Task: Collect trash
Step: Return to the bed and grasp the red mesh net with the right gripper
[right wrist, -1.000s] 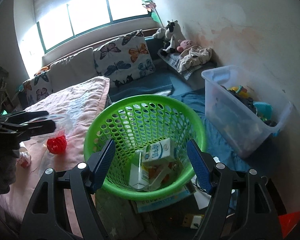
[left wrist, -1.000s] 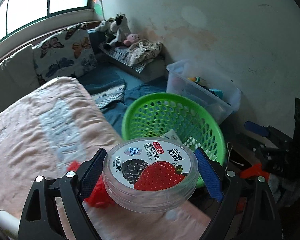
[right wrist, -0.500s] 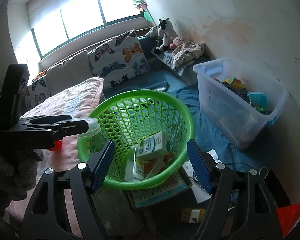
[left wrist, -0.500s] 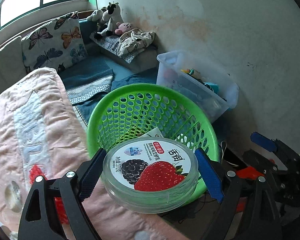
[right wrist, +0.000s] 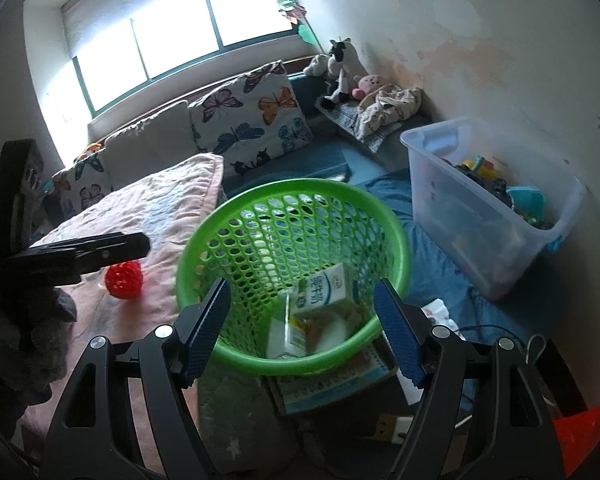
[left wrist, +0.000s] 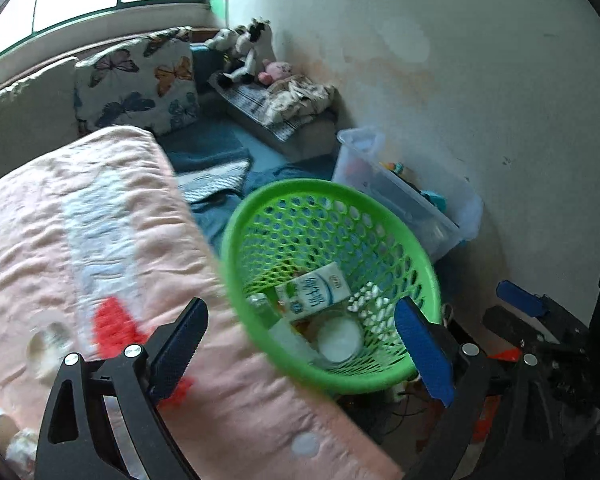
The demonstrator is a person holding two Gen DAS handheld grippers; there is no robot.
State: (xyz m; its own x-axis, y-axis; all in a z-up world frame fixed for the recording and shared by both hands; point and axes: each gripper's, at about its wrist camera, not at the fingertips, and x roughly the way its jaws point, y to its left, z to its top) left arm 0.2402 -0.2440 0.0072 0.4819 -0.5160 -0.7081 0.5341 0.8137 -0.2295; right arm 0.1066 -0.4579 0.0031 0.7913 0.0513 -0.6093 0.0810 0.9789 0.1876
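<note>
Green perforated plastic basket (left wrist: 332,376) is holding a white milk carton (left wrist: 314,290) and a round clear container (left wrist: 339,338). Left gripper (left wrist: 300,352) and right gripper (right wrist: 302,326) are hovering, jaws spread, empty. Red mesh ball (right wrist: 124,280) is lying uncollected on the pink bed quilt (left wrist: 80,220).

Right gripper (right wrist: 302,322): jaws apart, nothing between them, poised over near rim of green basket (right wrist: 228,224). Basket contents: milk carton (right wrist: 326,286), tilted, among other packaging; details blurred. Left gripper (right wrist: 140,244) enters from left edge, above pink blanket (right wrist: 160,204). Red mesh ball (right wrist: 123,279) on blanket, near its basket-side edge. Clear storage bin (right wrist: 484,208) right of basket, well apart.
</note>
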